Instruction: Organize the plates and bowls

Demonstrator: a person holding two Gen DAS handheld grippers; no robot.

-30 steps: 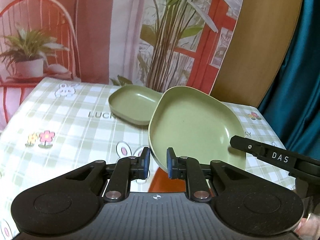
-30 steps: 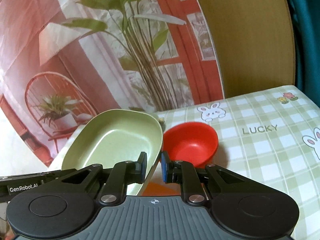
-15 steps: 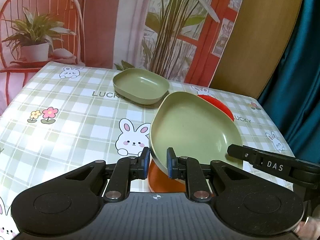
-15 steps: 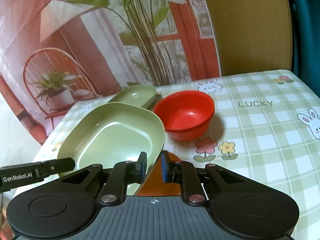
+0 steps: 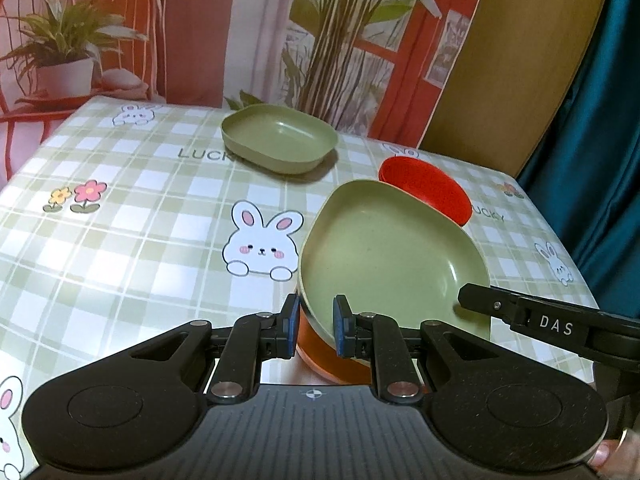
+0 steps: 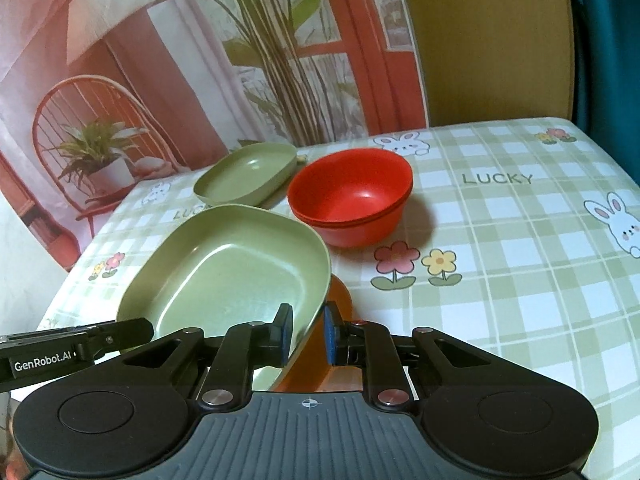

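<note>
Between my two grippers hangs a large green plate (image 5: pixel 384 256), tilted, its near edge over an orange dish (image 5: pixel 320 356) that sits low just in front of me; whether they touch I cannot tell. My left gripper (image 5: pixel 316 330) has its jaws closed on the plate's near rim, one blue pad inside the rim and one outside. My right gripper (image 6: pixel 306 332) pinches the opposite rim the same way, jaws clamped on the plate; its black finger shows at the plate's edge in the left wrist view. Past the plate, red bowls (image 6: pixel 352 196) stand nested on the desk (image 6: pixel 520 280), which wears a green checked cloth printed with rabbits, flowers and the word LUCKY. Beside the bowls, toward the far edge of the desk, rests a smaller green rectangular dish (image 5: pixel 280 138), well apart from the plate I hold. Behind the desk hangs a printed backdrop (image 5: pixel 200 20) of plants and a red chair.
</note>
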